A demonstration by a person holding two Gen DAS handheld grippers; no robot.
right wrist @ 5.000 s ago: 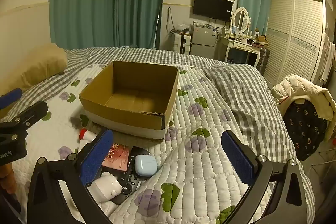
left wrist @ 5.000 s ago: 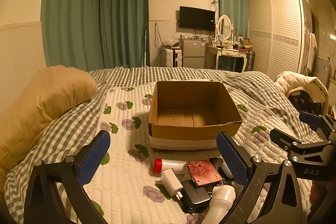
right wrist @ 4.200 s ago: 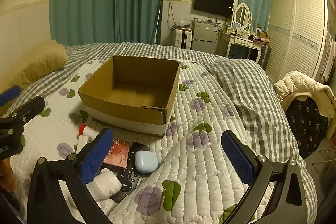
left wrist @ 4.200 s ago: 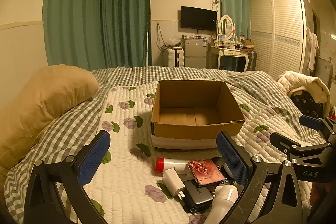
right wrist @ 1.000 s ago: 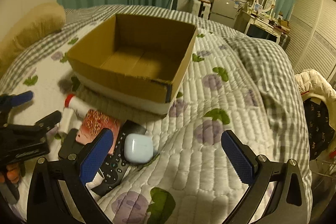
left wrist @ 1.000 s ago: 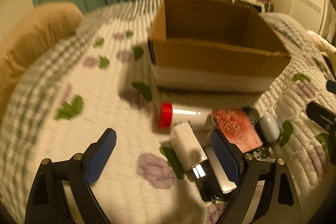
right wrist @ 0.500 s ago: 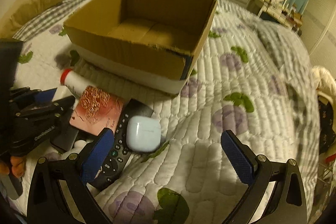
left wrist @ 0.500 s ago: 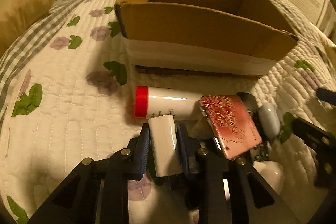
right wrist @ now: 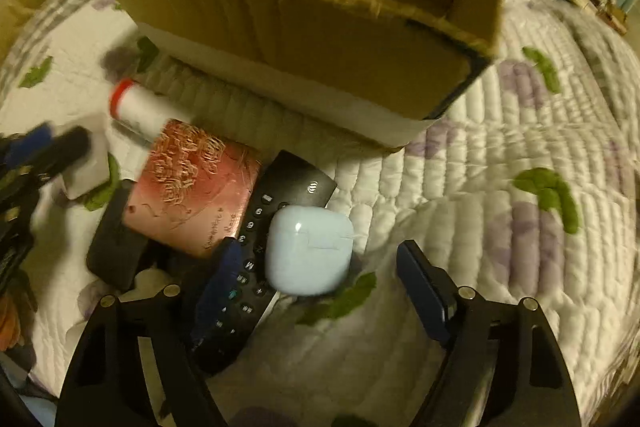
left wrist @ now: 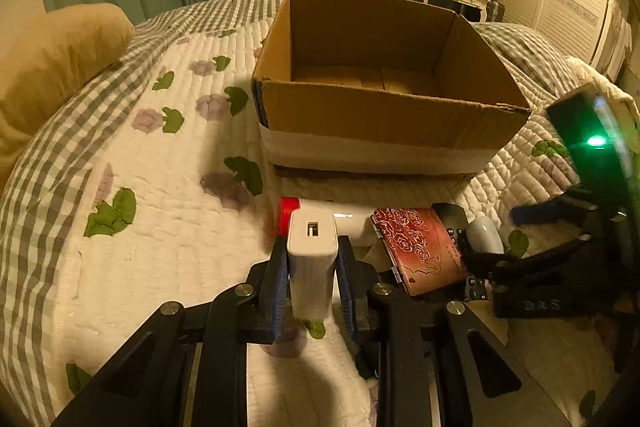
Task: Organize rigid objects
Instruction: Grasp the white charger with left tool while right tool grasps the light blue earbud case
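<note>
My left gripper (left wrist: 312, 267) is shut on a white charger block (left wrist: 312, 255) and holds it just above the quilt, in front of the open cardboard box (left wrist: 384, 115). Behind the charger lie a white tube with a red cap (left wrist: 288, 217), a red rose-patterned case (left wrist: 420, 247), a black remote (right wrist: 264, 227) and a pale blue earbud case (right wrist: 308, 251). My right gripper (right wrist: 320, 279) is open, its fingers on either side of the earbud case, low over the remote. The box (right wrist: 320, 39) is empty inside.
A tan pillow (left wrist: 52, 63) lies at the left on the checked blanket. A dark flat device (right wrist: 116, 251) lies under the red case. The quilted bedspread (left wrist: 160, 227) spreads left of the pile; a dresser and wardrobe stand far behind.
My left gripper has lifted the white charger block off the pile. My right gripper has dropped down and narrowed around the earbud case.
</note>
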